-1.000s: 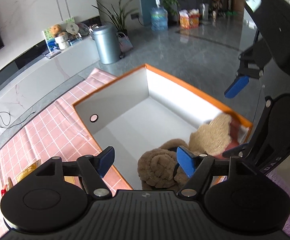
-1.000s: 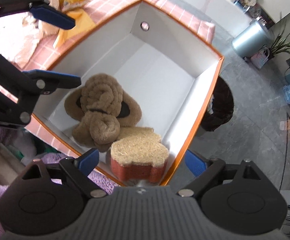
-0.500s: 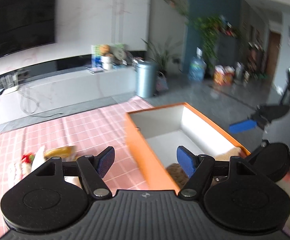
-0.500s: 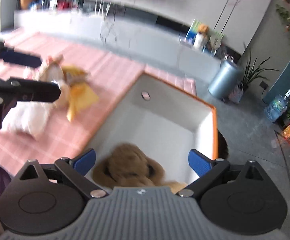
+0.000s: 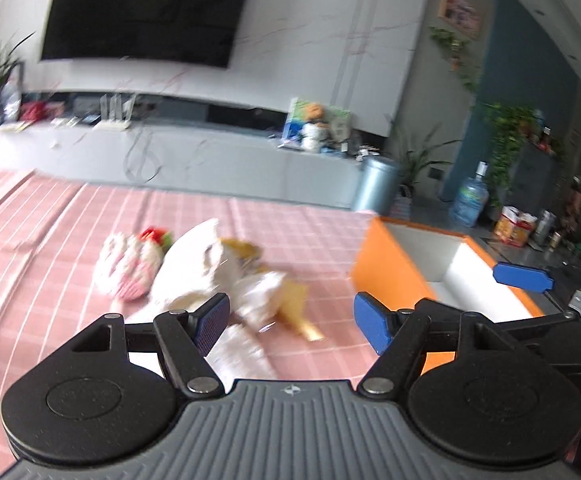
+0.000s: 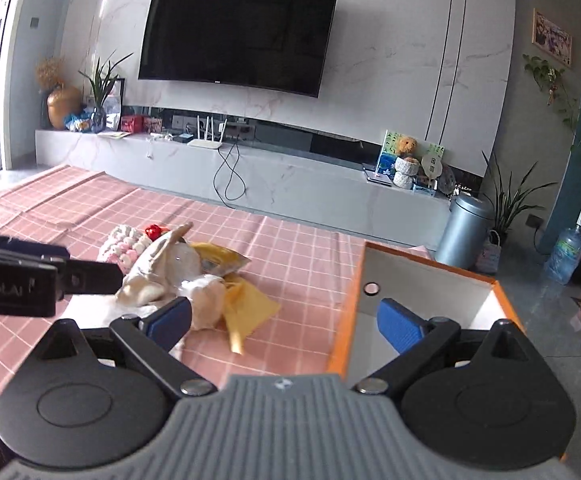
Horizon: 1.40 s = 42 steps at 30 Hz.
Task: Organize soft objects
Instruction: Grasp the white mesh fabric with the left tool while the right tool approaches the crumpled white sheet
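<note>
Both grippers — left, right — have swung level (fingers spread, empty).

The left wrist view is smeared by motion: the pile of soft toys on the pink checked cloth shows only as white, pink and yellow shapes, and their kinds cannot be told. The orange box keeps its floor hidden behind its near wall. In the right wrist view the left gripper is cut off by the left edge and covers part of the pile. The box's near end lies hidden behind the right gripper.
</note>
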Each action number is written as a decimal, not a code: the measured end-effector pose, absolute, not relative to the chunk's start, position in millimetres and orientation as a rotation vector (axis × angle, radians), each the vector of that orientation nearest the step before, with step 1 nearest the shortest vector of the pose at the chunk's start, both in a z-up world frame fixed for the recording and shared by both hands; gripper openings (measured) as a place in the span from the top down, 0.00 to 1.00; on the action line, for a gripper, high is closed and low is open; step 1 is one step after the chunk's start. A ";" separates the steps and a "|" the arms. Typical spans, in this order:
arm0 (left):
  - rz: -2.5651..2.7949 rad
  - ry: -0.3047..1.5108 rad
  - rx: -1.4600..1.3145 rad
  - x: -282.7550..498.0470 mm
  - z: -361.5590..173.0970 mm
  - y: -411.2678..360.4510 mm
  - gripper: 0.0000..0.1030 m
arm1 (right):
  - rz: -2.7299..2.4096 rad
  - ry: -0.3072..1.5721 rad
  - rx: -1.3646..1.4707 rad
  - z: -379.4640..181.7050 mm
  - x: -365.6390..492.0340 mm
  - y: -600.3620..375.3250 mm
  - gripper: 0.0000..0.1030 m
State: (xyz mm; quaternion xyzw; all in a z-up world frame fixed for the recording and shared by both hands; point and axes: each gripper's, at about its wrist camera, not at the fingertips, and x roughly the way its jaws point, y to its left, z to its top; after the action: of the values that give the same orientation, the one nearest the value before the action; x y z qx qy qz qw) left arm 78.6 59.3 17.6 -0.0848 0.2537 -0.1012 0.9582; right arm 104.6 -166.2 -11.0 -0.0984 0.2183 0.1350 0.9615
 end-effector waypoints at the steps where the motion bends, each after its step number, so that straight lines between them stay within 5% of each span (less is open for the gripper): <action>1: -0.189 0.522 -0.186 78.2 13.5 64.9 0.19 | 0.275 0.442 -0.197 -17.2 102.9 -160.2 0.07; 10: -0.087 0.593 -0.247 68.2 -27.9 106.0 0.19 | 0.317 0.491 -0.235 -64.1 108.2 -127.8 0.25; 25: 0.084 0.720 -0.305 108.8 -65.4 127.6 0.16 | 0.407 0.614 -0.246 -99.3 141.5 -89.2 0.26; 28: 0.120 0.763 -0.297 119.0 -76.3 132.6 0.26 | 0.424 0.615 -0.237 -98.8 144.8 -85.6 0.26; 30: 0.127 0.784 -0.318 120.8 -82.8 139.7 0.43 | 0.449 0.619 -0.216 -98.2 147.0 -81.9 0.26; 34: 0.106 0.806 -0.315 119.7 -83.1 143.5 0.93 | 0.508 0.643 -0.167 -99.3 154.7 -70.3 0.25; 42: 0.145 0.800 -0.241 117.6 -72.6 151.6 0.98 | 0.543 0.740 -0.109 -119.5 176.5 -43.0 0.08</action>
State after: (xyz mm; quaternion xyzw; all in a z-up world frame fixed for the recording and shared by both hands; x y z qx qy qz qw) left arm 117.6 151.6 -72.6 -0.1170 0.3882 0.0702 0.9114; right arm 176.5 -43.0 -119.5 -0.0526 0.3569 0.2619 0.8951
